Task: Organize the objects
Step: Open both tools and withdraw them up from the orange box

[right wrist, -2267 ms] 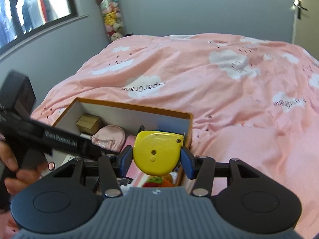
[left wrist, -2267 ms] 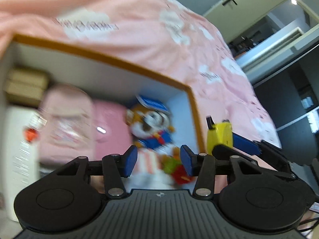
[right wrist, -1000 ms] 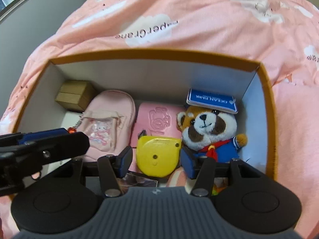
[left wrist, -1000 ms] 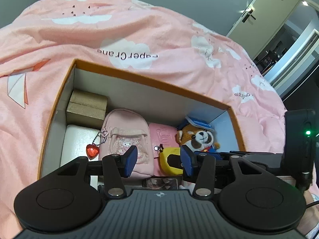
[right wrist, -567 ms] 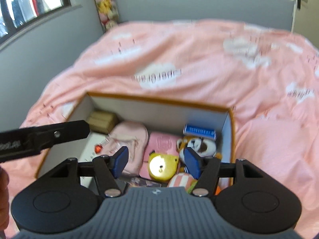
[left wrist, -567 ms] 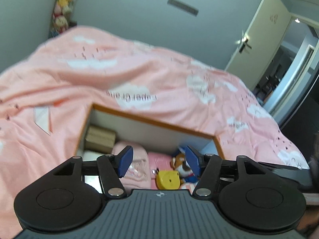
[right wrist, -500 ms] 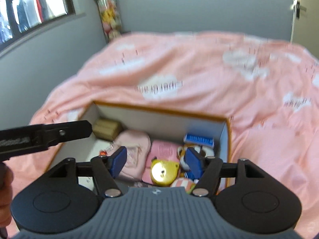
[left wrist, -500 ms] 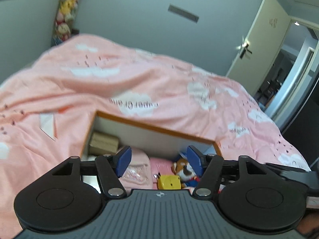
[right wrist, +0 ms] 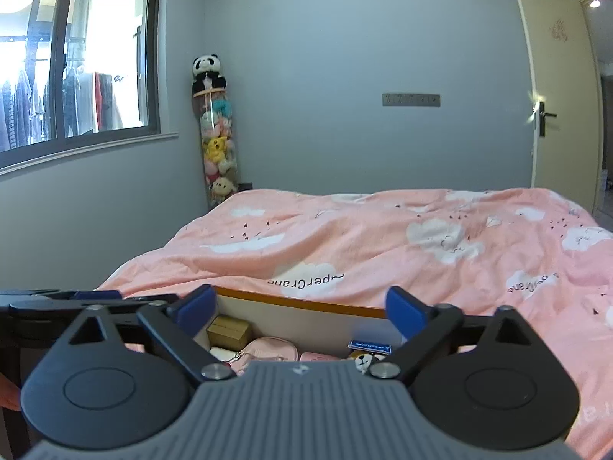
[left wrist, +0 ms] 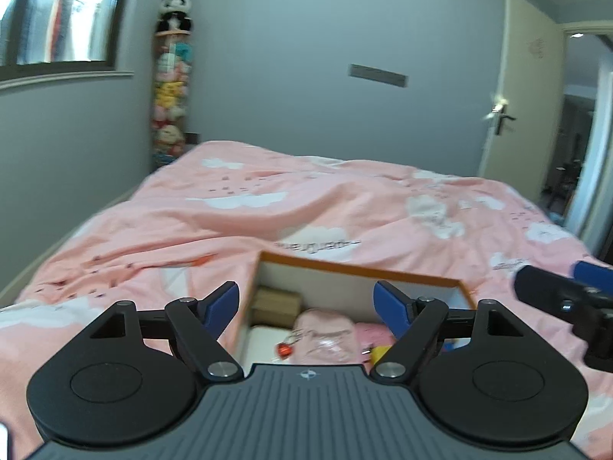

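Spread wide and empty on the left tool (left wrist: 304, 299), blue pads well apart with nothing between; likewise on the right tool (right wrist: 300, 301), jaws gaping, no load. Held level and back from the box (left wrist: 356, 268), pointing across it toward the far wall rather than down into it, probably a pause clear of the contents so that nothing gets knocked. Seen past the pads, on the bed and sunk slightly into the pink duvet (right wrist: 383, 237): an open box with white walls and an orange rim. Packed side by side inside, apparently to fill the floor without stacking: brown carton (left wrist: 274, 304) in the far left corner, white item (left wrist: 260, 341) nearer, pink pouch (left wrist: 323, 329) with a red heart charm (left wrist: 284, 349) beside them, pink case (left wrist: 369, 331) next along, a sliver of yellow tape measure (left wrist: 377, 352) just beside that, and a plush toy (right wrist: 364, 360) at the right end under a blue cap (right wrist: 369, 345). Judging by that, sorting close to finished. White lettering on the cap, too small to read. Printed upside down on a duvet cloud, something like "perCrane", repeated on a cloud to the right. Farther out: a clear tube of soft toys (right wrist: 216, 153) topped by a panda, kept in the corner beside the window (right wrist: 76, 57); a door (right wrist: 555, 96) with an unreadable pink sticker.
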The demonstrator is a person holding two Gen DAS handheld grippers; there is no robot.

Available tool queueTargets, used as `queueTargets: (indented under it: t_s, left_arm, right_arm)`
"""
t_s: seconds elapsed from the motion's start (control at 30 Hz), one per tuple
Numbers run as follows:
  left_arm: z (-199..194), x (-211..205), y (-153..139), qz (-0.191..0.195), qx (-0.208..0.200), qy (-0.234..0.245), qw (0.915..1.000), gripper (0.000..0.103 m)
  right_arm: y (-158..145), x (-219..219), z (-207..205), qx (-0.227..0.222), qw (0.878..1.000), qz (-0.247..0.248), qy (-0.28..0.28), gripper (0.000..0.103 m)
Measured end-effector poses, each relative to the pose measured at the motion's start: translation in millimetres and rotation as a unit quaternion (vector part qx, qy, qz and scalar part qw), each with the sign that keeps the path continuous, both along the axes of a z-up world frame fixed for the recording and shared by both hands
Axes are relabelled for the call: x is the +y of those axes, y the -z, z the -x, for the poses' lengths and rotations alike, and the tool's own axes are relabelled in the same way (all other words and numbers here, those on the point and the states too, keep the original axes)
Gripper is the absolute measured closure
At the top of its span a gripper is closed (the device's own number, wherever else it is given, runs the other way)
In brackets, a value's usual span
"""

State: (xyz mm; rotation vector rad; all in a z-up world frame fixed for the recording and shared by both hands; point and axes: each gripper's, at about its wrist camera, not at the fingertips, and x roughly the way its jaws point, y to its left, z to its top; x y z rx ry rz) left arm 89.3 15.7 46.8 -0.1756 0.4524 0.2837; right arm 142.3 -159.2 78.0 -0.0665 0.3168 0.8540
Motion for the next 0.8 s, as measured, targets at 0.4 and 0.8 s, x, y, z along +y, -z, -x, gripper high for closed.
queueTargets:
  t_s: [0.4, 0.8]
  left_arm:
    - [16, -7, 23, -0.036, 0.052, -0.018, 0.9979, 0.010]
    - [21, -16, 43, -0.037, 0.094, -0.017, 0.9948, 0.010]
  right_arm:
    - [36, 1, 6, 0.041, 0.998, 0.043, 0.024, 0.001]
    - [75, 4, 7, 0.063, 0.994, 0.081, 0.024, 0.001]
